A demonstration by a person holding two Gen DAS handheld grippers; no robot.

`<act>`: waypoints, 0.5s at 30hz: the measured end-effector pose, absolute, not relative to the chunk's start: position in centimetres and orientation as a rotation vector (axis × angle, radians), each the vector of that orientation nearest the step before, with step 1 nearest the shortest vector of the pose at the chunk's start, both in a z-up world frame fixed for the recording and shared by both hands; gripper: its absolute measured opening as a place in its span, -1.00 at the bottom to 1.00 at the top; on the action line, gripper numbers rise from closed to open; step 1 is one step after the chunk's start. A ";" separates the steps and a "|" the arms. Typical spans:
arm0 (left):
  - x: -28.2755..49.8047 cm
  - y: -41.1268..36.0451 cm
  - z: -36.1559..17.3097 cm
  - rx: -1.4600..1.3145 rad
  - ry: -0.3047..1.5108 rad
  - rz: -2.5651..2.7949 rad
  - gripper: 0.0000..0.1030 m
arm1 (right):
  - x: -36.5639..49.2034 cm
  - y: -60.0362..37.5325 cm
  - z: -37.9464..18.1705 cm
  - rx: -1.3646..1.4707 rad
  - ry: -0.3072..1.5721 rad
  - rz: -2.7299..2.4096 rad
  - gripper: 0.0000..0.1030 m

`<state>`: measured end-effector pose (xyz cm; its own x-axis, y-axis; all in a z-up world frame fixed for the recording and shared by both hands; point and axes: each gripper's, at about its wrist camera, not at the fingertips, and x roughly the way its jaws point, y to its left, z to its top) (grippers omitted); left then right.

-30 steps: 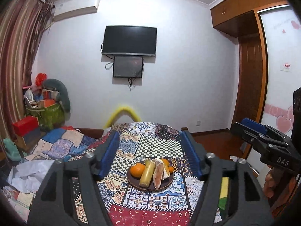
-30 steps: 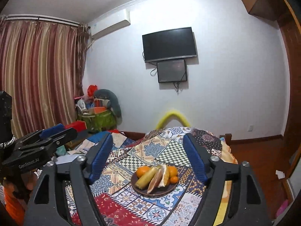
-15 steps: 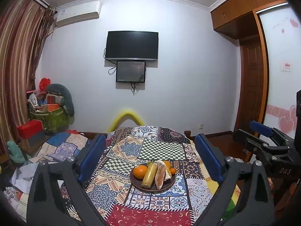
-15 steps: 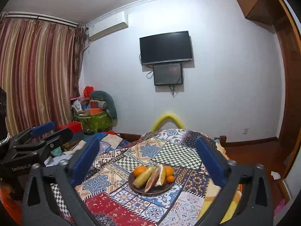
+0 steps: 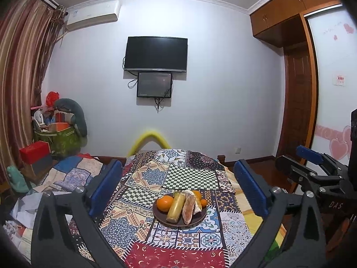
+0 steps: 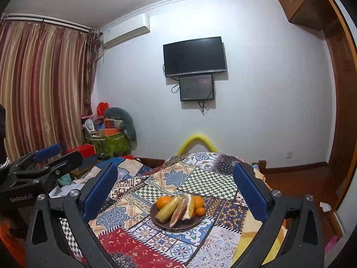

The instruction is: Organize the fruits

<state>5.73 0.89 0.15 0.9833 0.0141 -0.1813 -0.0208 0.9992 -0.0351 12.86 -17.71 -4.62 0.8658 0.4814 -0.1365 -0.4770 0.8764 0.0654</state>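
Several fruits crowded on one dark plate (image 5: 178, 222), in the middle of the patchwork cloth (image 5: 156, 174), well ahead of both tools.

Likely trouble, left to right:
- Could roll the big orange (image 5: 164, 203) off the rim if nudged from the side; round, and seemingly propped only by its neighbour.
- Could bruise or squash the long yellow-green fruit (image 5: 176, 207) with too hard a squeeze; looks soft.
- Could tear or drop the pale peeled wedge (image 5: 188, 207); loose skin, poor purchase for flat pads.
- Could knock the small orange (image 5: 203, 202) off the right edge while reaching past it.
- Might drag the plate or ruck the cloth by pressing down at a slant.
- Might also clash the two tools, both aimed at the same plate from side by side.

Pose, left to right:
- Left gripper (image 5: 177, 172) held low, pointing nearly level with a slight downward tilt toward the plate. Jaws opening, almost at full spread, nothing between them.
- Right gripper (image 6: 175, 172) near it, with the same near-level aim. Jaws spread wide and likewise empty, with the plate framed between its blue pads (image 6: 100, 192) but far off.
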 end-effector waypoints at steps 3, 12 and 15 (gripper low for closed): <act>5.9 0.9 0.1 -0.038 0.183 0.018 0.97 | 12.8 -17.9 -4.5 0.034 0.148 0.500 1.00; 6.1 0.5 0.2 -0.040 0.187 0.009 0.98 | 12.5 -18.1 -4.2 0.038 0.144 0.497 1.00; 6.2 0.3 0.3 -0.041 0.188 0.001 0.98 | 12.4 -18.2 -4.0 0.037 0.139 0.494 1.00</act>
